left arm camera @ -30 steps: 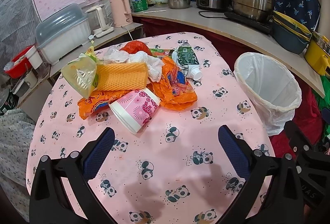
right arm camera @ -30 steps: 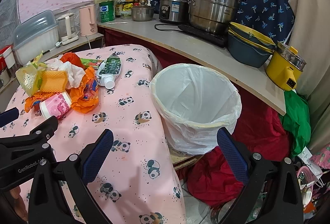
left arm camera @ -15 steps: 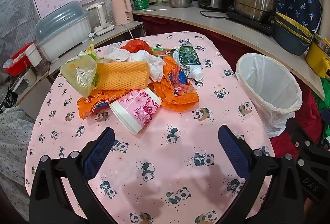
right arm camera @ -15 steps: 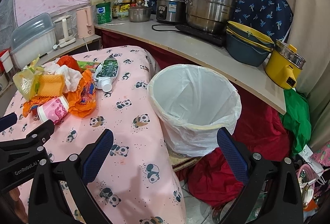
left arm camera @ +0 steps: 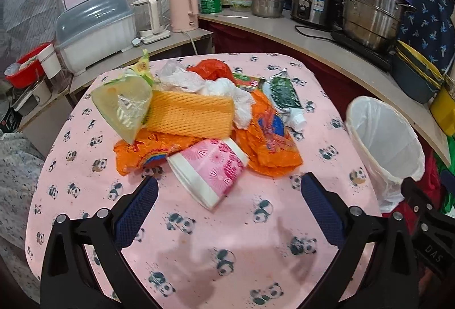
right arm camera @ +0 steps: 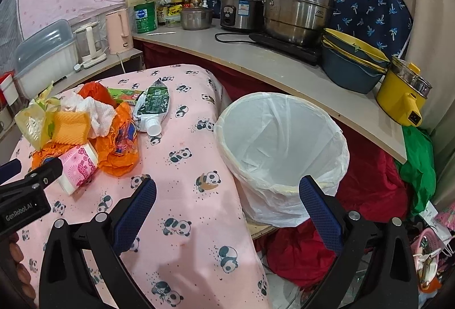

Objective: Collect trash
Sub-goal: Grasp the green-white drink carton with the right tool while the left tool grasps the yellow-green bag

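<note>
A heap of trash lies on the pink panda tablecloth: a pink paper cup on its side, an orange foam net, orange wrappers, white tissue, a yellow-green bag, a red bag and a green tube. My left gripper is open, just short of the cup, which lies between its fingers. My right gripper is open and empty above the table edge, next to the white-lined bin. The cup also shows in the right wrist view.
The bin stands off the table's right edge. A curved counter behind holds steel pots, stacked bowls and a yellow pot. A pink kettle and plastic box stand at back left.
My left gripper has moved forward towards the trash heap, so the pink cup now lies between its fingertips. My right gripper has shifted slightly forward and left.
</note>
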`<control>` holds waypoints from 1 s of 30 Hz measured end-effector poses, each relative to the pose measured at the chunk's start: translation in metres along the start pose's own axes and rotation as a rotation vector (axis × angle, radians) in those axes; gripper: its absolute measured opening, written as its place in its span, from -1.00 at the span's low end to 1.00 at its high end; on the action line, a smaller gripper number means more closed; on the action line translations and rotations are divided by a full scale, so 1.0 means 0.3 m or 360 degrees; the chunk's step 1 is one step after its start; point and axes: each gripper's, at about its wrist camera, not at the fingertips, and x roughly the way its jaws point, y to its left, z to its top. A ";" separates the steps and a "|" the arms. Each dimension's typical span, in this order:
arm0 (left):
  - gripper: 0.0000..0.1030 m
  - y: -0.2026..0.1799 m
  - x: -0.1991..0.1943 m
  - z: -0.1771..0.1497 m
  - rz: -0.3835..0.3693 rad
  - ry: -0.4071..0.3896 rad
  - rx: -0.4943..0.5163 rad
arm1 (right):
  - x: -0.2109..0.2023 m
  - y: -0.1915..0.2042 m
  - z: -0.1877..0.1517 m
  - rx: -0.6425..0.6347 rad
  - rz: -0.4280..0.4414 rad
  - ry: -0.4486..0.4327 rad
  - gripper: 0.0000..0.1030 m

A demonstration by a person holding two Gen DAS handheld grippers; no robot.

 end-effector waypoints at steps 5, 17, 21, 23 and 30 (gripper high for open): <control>0.86 0.155 0.077 0.084 0.0080 -0.0015 -0.0124 | 0.071 0.074 0.073 -0.0033 0.0039 -0.0005 0.87; 0.86 0.448 0.246 0.202 0.0033 0.0044 -0.0351 | 0.295 0.276 0.237 -0.0036 0.0172 0.0062 0.87; 0.84 0.484 0.276 0.228 0.0008 0.0032 -0.0393 | 0.362 0.323 0.266 -0.0044 0.0172 0.0092 0.87; 0.62 0.494 0.293 0.238 -0.0015 0.0038 -0.0397 | 0.399 0.343 0.281 -0.0045 0.0178 0.0110 0.87; -0.30 0.508 0.352 0.255 -0.0127 0.0110 -0.0397 | 0.533 0.390 0.358 -0.0004 0.0176 0.0146 0.87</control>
